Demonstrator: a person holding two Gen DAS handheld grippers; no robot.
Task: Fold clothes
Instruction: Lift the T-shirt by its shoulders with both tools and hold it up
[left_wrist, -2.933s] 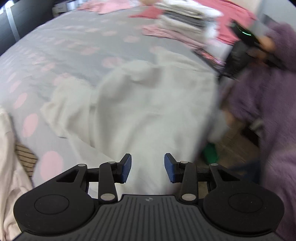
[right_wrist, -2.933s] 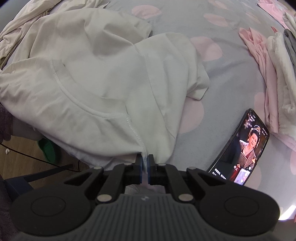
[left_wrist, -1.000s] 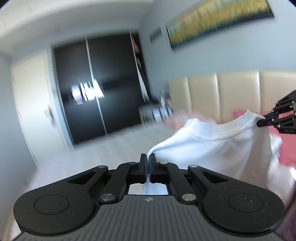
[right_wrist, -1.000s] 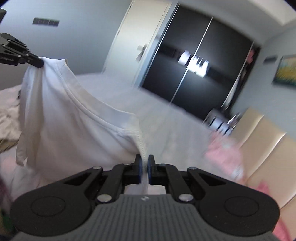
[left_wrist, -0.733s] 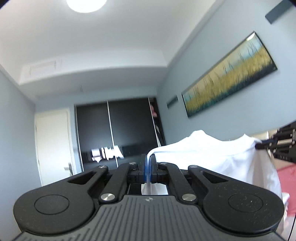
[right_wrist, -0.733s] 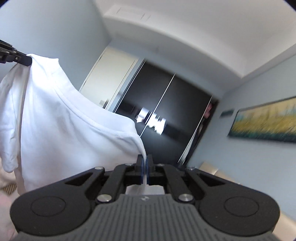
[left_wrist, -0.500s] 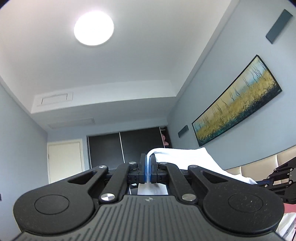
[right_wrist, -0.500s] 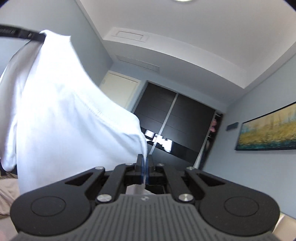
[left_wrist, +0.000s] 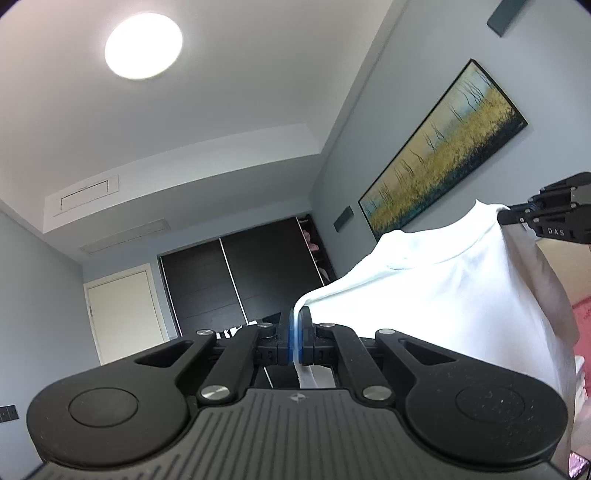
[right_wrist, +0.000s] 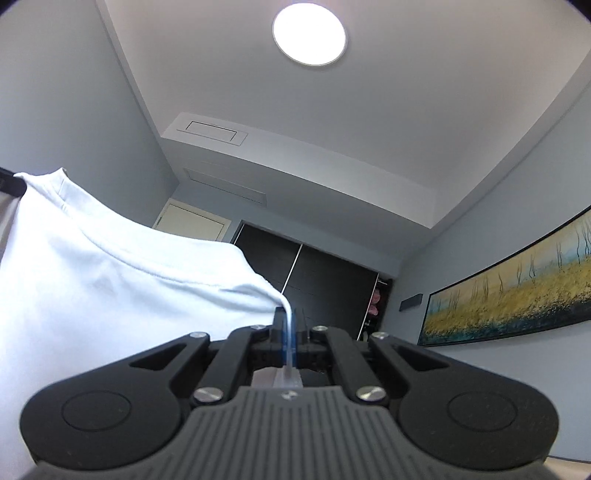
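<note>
The white shirt (left_wrist: 443, 302) hangs stretched between the left tool (left_wrist: 295, 338) and right tool (right_wrist: 289, 338), each clamped tight on a shoulder edge.

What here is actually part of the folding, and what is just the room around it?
In the job:
- white T-shirt, held up in the air
- left gripper, shut on its edge
- right gripper, shut on its edge

Just the room:
- ceiling lamp
- landscape painting
- dark wardrobe doors
- pale door

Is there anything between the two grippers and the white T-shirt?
Nothing visible. The left gripper and the right gripper each pinch the white T-shirt directly between shut fingers.
</note>
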